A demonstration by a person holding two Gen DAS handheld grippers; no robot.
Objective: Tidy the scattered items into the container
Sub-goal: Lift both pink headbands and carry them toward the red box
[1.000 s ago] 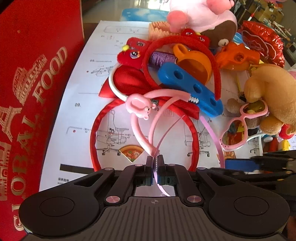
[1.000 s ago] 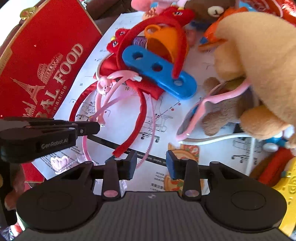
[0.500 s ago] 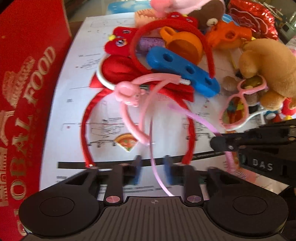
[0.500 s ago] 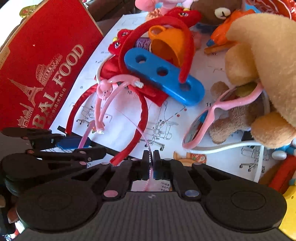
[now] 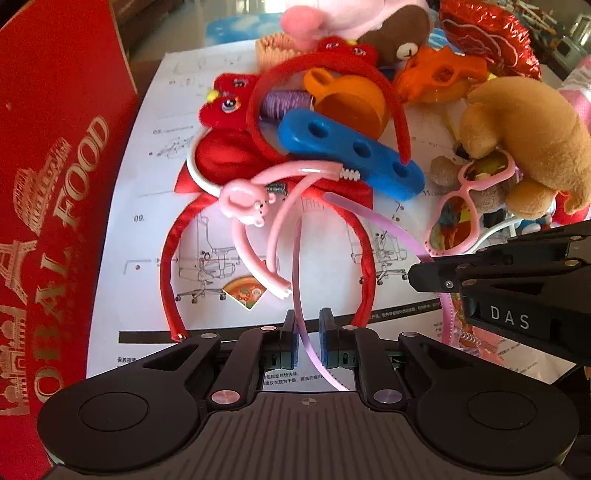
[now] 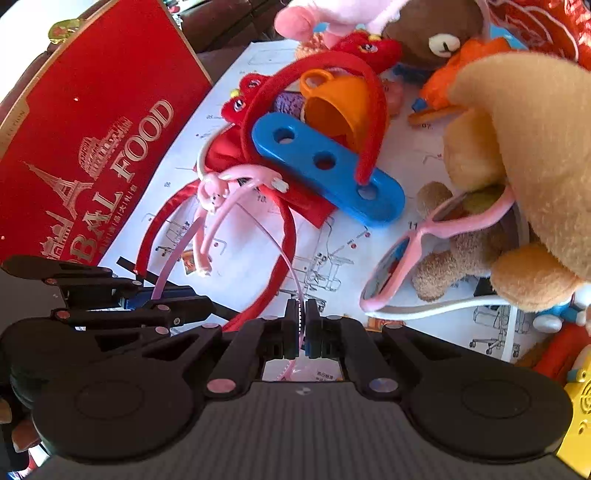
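A thin pink headband (image 5: pixel 384 225) arcs between both grippers. My right gripper (image 6: pixel 301 325) is shut on one end of the thin pink headband (image 6: pixel 291 273); it shows at the right of the left wrist view (image 5: pixel 417 275). My left gripper (image 5: pixel 308 332) is open, with the other end of the band passing loosely between its fingers. A pink pig headband (image 5: pixel 255 206), a red satin headband (image 5: pixel 170 258) and a blue toy bar (image 5: pixel 351 147) lie just beyond. The red box (image 5: pixel 55 166) stands at the left.
A heap lies on white instruction sheets (image 5: pixel 166 122): a red fuzzy headband (image 5: pixel 395 99), an orange cup (image 5: pixel 351 99), pink heart glasses (image 5: pixel 465 210), a tan plush (image 5: pixel 535 140), an orange toy gun (image 5: pixel 439 74) and a brown bear plush (image 6: pixel 436 33).
My left gripper, shut on the thin pink headband a second ago, has opened and let it go. My right gripper, open a second ago, has shut on the band's other end.
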